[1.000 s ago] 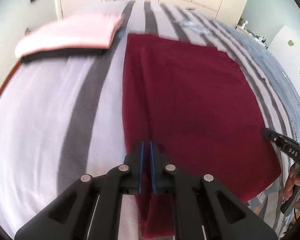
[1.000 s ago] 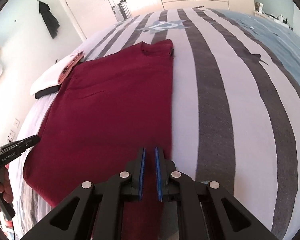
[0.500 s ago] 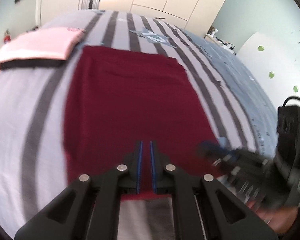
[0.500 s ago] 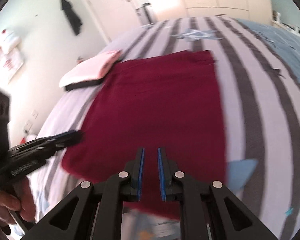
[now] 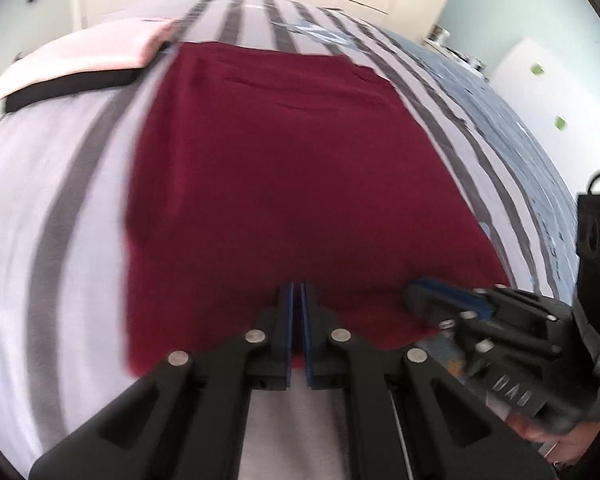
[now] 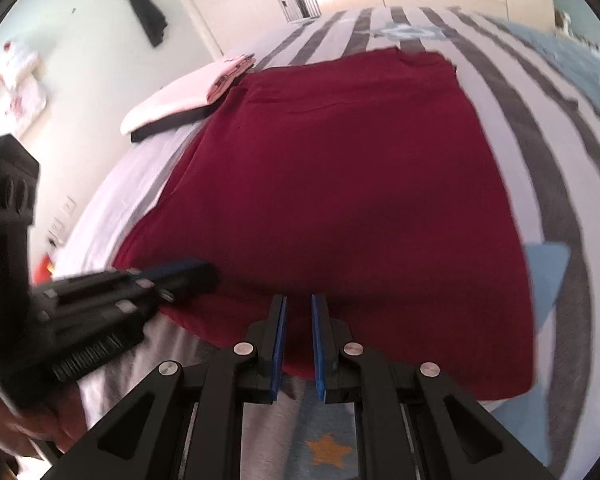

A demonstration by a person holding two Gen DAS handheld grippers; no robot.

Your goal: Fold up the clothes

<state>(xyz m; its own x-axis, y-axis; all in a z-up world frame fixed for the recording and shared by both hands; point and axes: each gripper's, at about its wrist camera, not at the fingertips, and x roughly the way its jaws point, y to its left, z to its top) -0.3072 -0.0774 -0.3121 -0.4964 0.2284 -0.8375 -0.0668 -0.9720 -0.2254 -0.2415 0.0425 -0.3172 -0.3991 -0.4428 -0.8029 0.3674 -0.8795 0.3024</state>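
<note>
A dark red garment (image 5: 284,168) (image 6: 340,184) lies flat on the striped bed cover (image 5: 60,200) as a tidy rectangle, its near hem towards me. My left gripper (image 5: 298,296) hovers over the middle of that hem. Its blue pads are almost together, with a thin slit showing red cloth lying flat below. My right gripper (image 6: 299,300) is over the same hem with a slightly wider gap and nothing between the pads. Each gripper shows blurred in the other's view: the left gripper (image 6: 196,272) and the right gripper (image 5: 420,294), close side by side.
A folded pink piece on a dark one (image 5: 84,56) (image 6: 180,96) sits at the far left of the bed, touching the red garment's far corner. Striped cover (image 6: 560,160) stretches to the right. A hand (image 6: 28,432) holds the left gripper. A dark item (image 6: 146,12) hangs on the wall.
Both grippers have moved from the garment's left and right edges inward to its near hem and now sit close together. The garment has stayed flat.
</note>
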